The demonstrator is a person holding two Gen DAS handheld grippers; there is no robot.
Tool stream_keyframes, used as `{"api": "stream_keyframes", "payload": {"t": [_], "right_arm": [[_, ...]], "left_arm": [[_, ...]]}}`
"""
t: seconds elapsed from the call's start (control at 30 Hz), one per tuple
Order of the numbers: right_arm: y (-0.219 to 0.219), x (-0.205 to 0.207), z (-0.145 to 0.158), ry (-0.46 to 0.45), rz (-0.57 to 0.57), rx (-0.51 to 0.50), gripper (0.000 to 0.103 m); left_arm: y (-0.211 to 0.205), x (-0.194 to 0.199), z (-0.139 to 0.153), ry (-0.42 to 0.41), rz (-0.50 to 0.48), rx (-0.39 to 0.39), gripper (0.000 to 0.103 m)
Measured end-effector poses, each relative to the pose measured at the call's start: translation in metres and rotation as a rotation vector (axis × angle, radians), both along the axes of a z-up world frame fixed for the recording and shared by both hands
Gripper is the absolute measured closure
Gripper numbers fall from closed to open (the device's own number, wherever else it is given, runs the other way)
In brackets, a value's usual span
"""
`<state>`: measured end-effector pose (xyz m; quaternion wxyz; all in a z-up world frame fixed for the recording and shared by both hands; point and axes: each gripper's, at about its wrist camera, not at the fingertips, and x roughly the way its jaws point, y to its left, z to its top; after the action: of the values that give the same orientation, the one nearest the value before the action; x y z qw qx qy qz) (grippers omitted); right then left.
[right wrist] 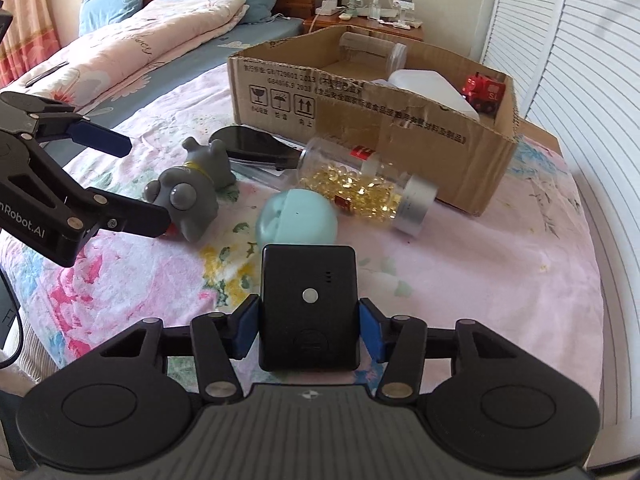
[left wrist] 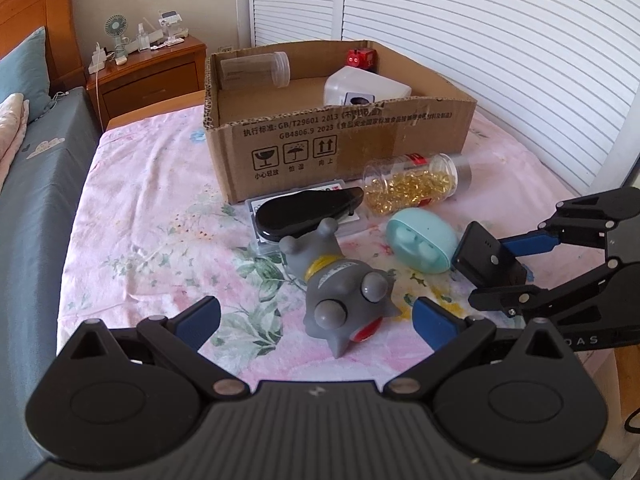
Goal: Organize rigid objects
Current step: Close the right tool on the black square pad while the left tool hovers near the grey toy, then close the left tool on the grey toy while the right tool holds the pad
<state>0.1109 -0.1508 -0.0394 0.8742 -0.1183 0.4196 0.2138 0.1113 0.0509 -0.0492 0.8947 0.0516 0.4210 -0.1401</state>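
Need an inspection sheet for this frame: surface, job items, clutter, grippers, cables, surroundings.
Surface: floral pink sheet over a table beside a bed.
Job's things: cardboard box holds a clear jar, white container and red toy. Outside it lie a capsule bottle, teal case, grey dog toy and glossy black case on a flat clear box.
Clutter: nothing seen.
Grippers: left gripper open around the dog toy; right gripper shut on a black device.
Cables: black cable at the left edge.
Surroundings: nightstand with fan, louvered doors.
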Motion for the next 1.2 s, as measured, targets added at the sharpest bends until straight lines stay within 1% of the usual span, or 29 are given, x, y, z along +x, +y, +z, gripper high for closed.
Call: {"api": "stream_keyframes", "payload": {"t": [0.13, 0.2, 0.33, 0.4, 0.47, 0.53, 0.6, 0.67, 0.73, 0.77, 0.83, 0.9, 0.97, 1.03, 1.1, 1.13, 1.2], "right_arm": [[-0.016, 0.000, 0.000, -0.003, -0.068, 0.003, 0.046], [-0.023, 0.000, 0.000, -0.002, -0.089, 0.002, 0.046], [-0.030, -0.003, -0.001, -0.001, -0.093, 0.004, 0.046], [-0.030, -0.004, -0.001, -0.003, -0.092, 0.006, 0.046], [-0.031, -0.004, -0.001, -0.005, -0.096, 0.008, 0.046], [-0.030, -0.004, -0.001, -0.005, -0.100, 0.010, 0.045], [-0.030, -0.004, -0.001, -0.005, -0.104, 0.012, 0.044], [-0.030, -0.003, -0.001, 0.001, -0.100, 0.014, 0.038], [-0.029, -0.004, -0.002, 0.007, -0.101, 0.006, 0.027], [-0.029, -0.004, -0.003, 0.009, -0.099, 0.003, 0.025], [-0.029, -0.005, -0.003, 0.012, -0.098, 0.005, 0.022], [-0.029, -0.005, -0.003, 0.015, -0.090, 0.003, 0.020], [-0.028, -0.004, -0.004, 0.018, -0.082, 0.003, 0.017], [-0.026, -0.004, -0.004, 0.018, -0.075, 0.000, 0.015], [-0.025, -0.003, -0.004, 0.020, -0.071, -0.001, 0.015], [-0.025, -0.003, -0.004, 0.020, -0.069, -0.001, 0.015], [-0.025, -0.003, -0.004, 0.019, -0.066, -0.002, 0.015]], "left_arm": [[-0.007, 0.006, -0.006, 0.013, -0.021, -0.006, 0.001], [-0.012, 0.009, -0.009, 0.010, -0.046, 0.013, 0.002], [-0.016, 0.014, -0.012, -0.010, -0.152, 0.064, 0.001], [-0.014, 0.017, -0.012, -0.039, -0.198, 0.088, 0.001], [-0.012, 0.023, -0.013, -0.063, -0.236, 0.090, 0.001], [-0.010, 0.032, -0.015, -0.065, -0.252, 0.075, 0.001], [-0.008, 0.040, -0.018, -0.054, -0.282, 0.033, 0.002], [-0.008, 0.044, -0.020, -0.025, -0.299, -0.013, 0.002], [-0.006, 0.043, -0.019, 0.001, -0.341, -0.065, 0.002], [-0.006, 0.040, -0.019, 0.014, -0.363, -0.080, 0.002], [-0.006, 0.032, -0.016, 0.024, -0.392, -0.081, 0.002], [-0.007, 0.023, -0.013, 0.030, -0.437, -0.065, 0.002], [-0.009, 0.017, -0.011, 0.014, -0.473, -0.031, 0.002], [-0.011, 0.015, -0.013, -0.001, -0.486, 0.003, 0.002], [-0.014, 0.017, -0.020, -0.014, -0.480, 0.053, 0.003], [-0.015, 0.019, -0.023, -0.007, -0.484, 0.069, 0.005], [-0.017, 0.021, -0.028, -0.002, -0.493, 0.084, 0.005]]}}
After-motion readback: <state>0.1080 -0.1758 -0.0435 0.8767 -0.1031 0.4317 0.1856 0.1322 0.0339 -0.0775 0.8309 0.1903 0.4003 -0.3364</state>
